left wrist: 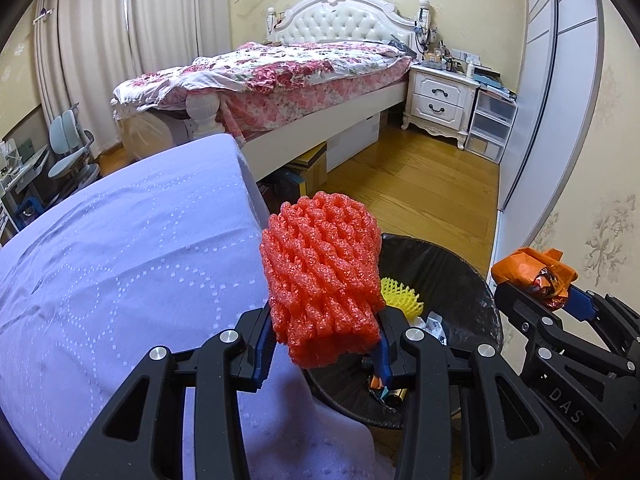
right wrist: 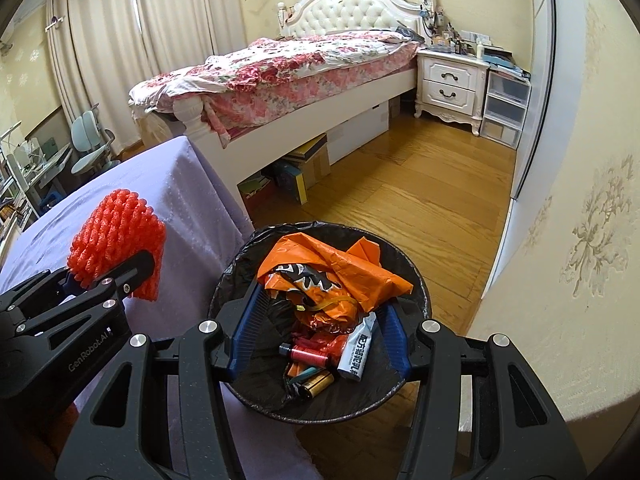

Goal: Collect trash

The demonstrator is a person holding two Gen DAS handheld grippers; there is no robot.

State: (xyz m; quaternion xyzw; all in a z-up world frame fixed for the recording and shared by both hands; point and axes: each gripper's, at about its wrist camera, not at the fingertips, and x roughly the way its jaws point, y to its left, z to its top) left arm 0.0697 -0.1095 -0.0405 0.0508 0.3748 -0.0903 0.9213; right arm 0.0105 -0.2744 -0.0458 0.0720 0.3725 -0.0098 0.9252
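Observation:
My left gripper is shut on a red foam fruit net, which stands up between the blue pads. It hangs over the right edge of the purple-covered table, beside the black-lined trash bin. The right wrist view shows that net at the left. My right gripper is shut on a crumpled orange plastic bag directly above the bin. Inside the bin lie a yellow foam net, batteries and a white tube.
A bed with a floral cover stands beyond the wooden floor, with boxes under it. A white nightstand and plastic drawers are at the back right. A wallpapered wall runs close on the right. A chair is far left.

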